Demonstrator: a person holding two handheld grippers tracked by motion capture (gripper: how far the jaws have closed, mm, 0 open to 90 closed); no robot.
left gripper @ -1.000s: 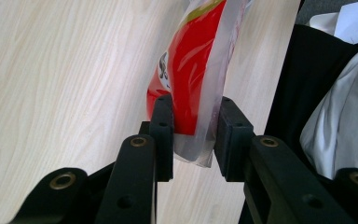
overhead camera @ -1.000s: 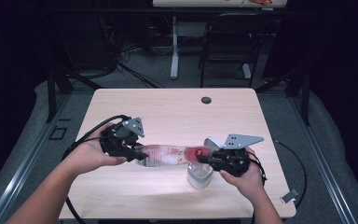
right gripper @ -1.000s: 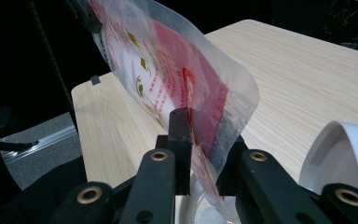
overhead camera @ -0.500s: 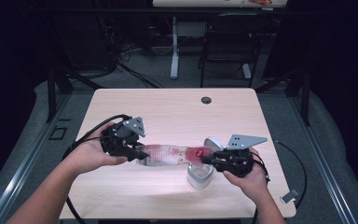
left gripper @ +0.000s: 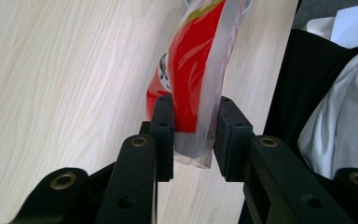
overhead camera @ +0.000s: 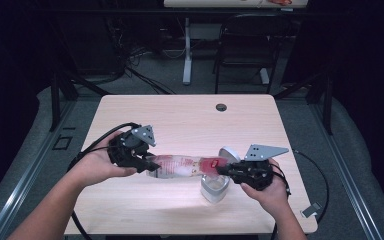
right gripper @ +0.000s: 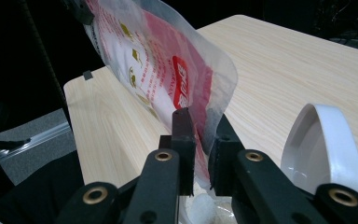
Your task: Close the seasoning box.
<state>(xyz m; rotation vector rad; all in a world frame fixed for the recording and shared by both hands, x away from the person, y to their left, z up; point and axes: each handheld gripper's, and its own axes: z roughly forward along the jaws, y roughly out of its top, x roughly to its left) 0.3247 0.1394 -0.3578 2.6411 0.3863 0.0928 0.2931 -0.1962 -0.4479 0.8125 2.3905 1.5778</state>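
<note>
Both claws pinch the pouch [overhead camera: 182,166] ends, left claw [overhead camera: 149,164] and right claw [overhead camera: 220,170], its long axis level above the white container [overhead camera: 215,189].

Pouch [overhead camera: 182,166]: clear plastic with red and white print, stretched level above the table between the two grippers, one end pinched at each side. Its red-printed end hangs just over the container. Container [overhead camera: 215,187]: small, clear, holding something white, its white hinged lid [right gripper: 319,140] raised open, standing near the table's front edge.
</note>
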